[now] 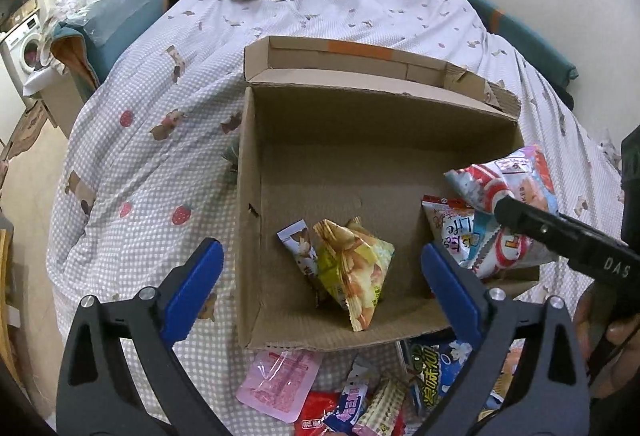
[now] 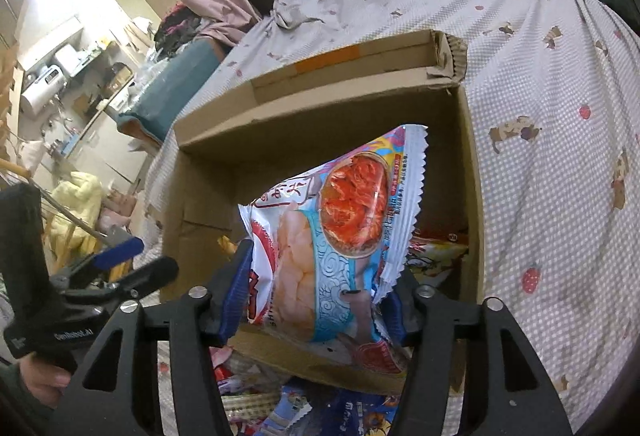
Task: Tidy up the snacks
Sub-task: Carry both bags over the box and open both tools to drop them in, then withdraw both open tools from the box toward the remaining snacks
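An open cardboard box (image 1: 280,163) lies on the bed; it also shows in the right wrist view (image 2: 468,163). Inside it lie a yellow snack bag (image 1: 356,268), a small white packet (image 1: 298,248) and a red-and-white packet (image 1: 452,232). My right gripper (image 2: 316,300) is shut on a blue, white and red snack bag (image 2: 344,236), held over the box's right side; the bag also shows in the left wrist view (image 1: 508,191). My left gripper (image 1: 324,276) is open and empty above the box's near edge.
Several loose snack packets (image 1: 360,396) lie on the checked bedsheet (image 1: 132,171) in front of the box, among them a pink packet (image 1: 276,380) and a blue one (image 1: 440,372). A teal cushion (image 1: 116,19) and clothes lie at the far left.
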Demonstrator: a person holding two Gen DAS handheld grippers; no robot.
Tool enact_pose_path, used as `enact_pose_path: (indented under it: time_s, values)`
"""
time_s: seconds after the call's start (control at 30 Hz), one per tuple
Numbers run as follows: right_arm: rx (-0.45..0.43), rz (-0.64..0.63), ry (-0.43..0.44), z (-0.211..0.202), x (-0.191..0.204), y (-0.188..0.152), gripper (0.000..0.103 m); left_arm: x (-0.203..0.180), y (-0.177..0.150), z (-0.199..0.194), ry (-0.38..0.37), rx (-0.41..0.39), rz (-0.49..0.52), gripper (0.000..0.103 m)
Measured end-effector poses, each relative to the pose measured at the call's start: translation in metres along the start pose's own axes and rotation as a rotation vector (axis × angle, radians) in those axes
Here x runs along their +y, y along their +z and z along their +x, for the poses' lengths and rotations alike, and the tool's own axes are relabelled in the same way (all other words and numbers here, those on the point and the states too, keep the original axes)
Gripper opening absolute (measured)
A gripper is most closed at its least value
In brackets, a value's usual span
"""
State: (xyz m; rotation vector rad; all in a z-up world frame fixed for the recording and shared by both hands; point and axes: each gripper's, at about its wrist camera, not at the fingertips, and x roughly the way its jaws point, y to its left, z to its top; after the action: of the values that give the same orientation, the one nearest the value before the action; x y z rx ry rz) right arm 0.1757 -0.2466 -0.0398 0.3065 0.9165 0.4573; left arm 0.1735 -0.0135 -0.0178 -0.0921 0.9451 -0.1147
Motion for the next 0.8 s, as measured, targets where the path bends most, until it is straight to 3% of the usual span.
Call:
enact_pose_path:
  time_s: [0.13,0.2,0.43,0.57,0.8]
  values:
    - [-0.024,-0.019,-0.048,-0.003,0.001,0.003,0.087,0.003,-0.001,-0.005,0.03,-0.033,-0.004,0.098]
    - [-0.03,-0.016,-0.069,-0.004,-0.002,0.004,0.092,0.005,-0.001,-0.006,0.037,-0.042,-0.007,0.098]
    - [-0.05,-0.012,-0.121,-0.016,-0.009,0.009,0.097,0.007,-0.006,-0.019,0.067,-0.089,0.004,0.098]
    - [-0.08,-0.01,-0.124,-0.029,-0.009,0.009,0.103,0.011,-0.008,-0.022,0.047,-0.068,-0.011,0.098]
    - [-0.099,0.042,-0.128,-0.052,-0.009,0.0,0.103,0.01,-0.016,-0.039,0.042,-0.082,-0.015,0.098]
